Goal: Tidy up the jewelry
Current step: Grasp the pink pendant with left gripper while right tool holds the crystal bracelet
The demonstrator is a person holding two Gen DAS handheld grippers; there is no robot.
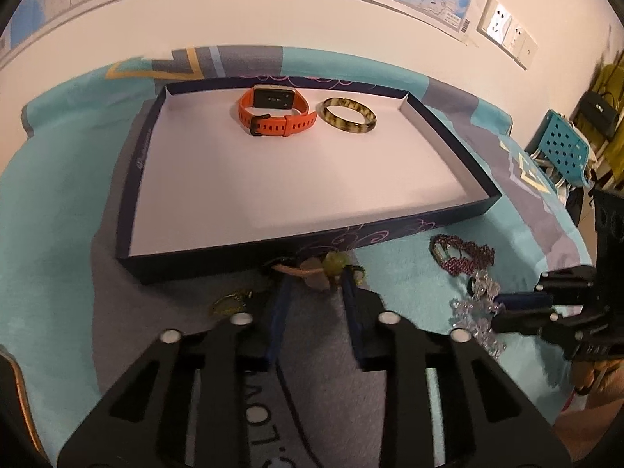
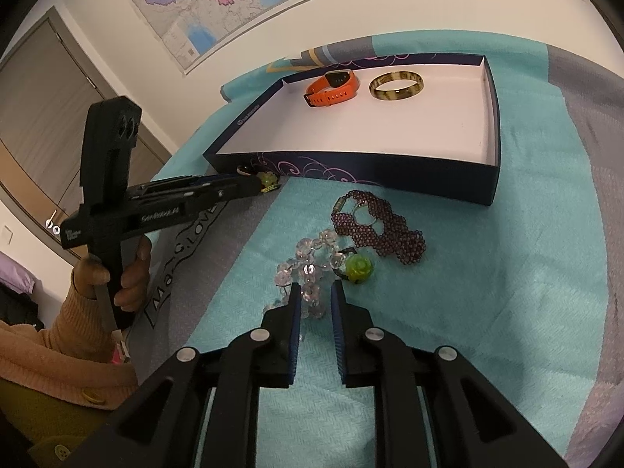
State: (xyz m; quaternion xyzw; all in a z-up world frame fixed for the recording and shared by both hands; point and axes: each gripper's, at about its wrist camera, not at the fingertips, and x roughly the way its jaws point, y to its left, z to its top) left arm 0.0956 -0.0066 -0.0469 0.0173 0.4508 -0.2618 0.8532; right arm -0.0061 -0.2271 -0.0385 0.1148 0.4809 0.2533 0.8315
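Note:
A dark blue tray (image 1: 241, 251) (image 2: 351, 177) holds an orange watch (image 1: 273, 115) (image 2: 331, 87) and a tortoiseshell bangle (image 1: 349, 115) (image 2: 396, 85). My left gripper (image 1: 316, 277) (image 2: 259, 185) is open around a cord piece with a green bead (image 1: 335, 263) (image 2: 268, 179) at the tray's front wall. My right gripper (image 2: 315, 290) (image 1: 503, 306) is open over a clear crystal bead bracelet (image 2: 308, 269) (image 1: 477, 312). A purple beaded bracelet (image 2: 380, 228) (image 1: 464, 253) and a green flower ring (image 2: 358, 268) lie beyond it.
A small gold-green item (image 1: 228, 304) lies left of my left fingers. The teal and grey cloth (image 2: 487, 312) covers the table. A wall with maps (image 2: 218, 7) stands behind the tray. A blue chair (image 1: 561, 148) is at the right.

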